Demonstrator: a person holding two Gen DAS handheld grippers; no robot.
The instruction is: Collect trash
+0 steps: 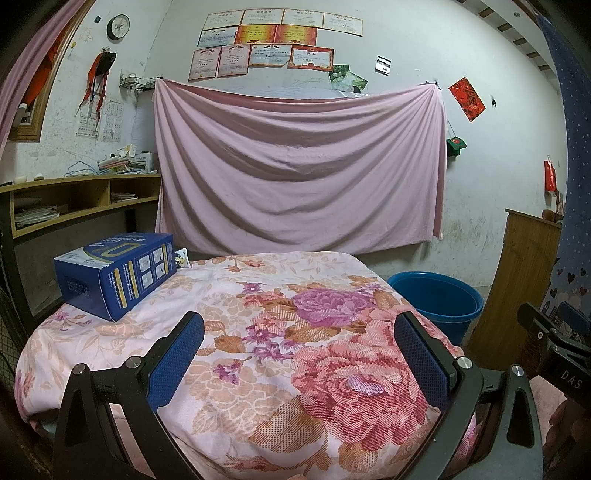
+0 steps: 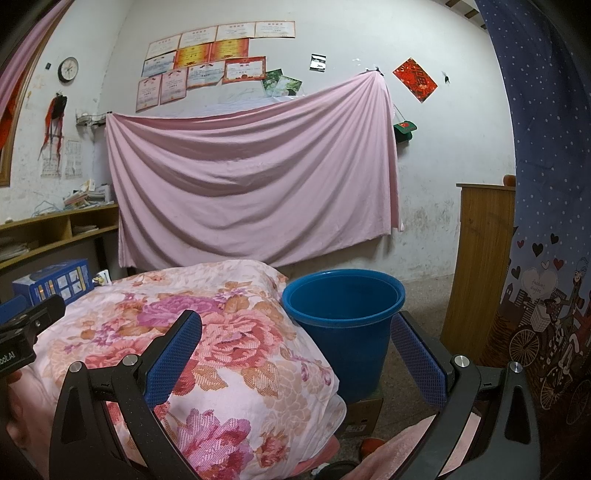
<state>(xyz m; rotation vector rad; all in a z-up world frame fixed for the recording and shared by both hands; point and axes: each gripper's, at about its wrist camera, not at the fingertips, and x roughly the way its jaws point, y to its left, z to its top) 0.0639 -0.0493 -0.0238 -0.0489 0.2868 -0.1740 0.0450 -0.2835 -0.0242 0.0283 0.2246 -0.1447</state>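
The left gripper (image 1: 299, 354), black-framed with blue textured pads, hangs over the near part of a table draped in a pink floral cloth (image 1: 258, 369) — its jaws stand wide apart with nothing between them. The right gripper (image 2: 295, 354) of the same build is likewise spread wide and empty, hovering off the table's right edge, with one blue pad (image 2: 173, 358) over the cloth and the other over the floor beside it.

The dark blue rectangular cardboard box (image 1: 116, 275) with white and gold print lies flat at the far left corner of the table, well apart from both grippers; in the right wrist view only part of it (image 2: 55, 282) shows at the left. A small printed item peeks out just behind it, too small to identify.

A round blue plastic bucket (image 2: 343, 325) stands on the floor just beside the table's far right corner, apparently resting on a flattened brown carton (image 2: 364, 415). Behind everything a pink sheet (image 1: 295, 166) is pinned across the white wall, below rows of certificates (image 1: 266, 40) — a round wall clock (image 1: 118, 26) hangs to their left
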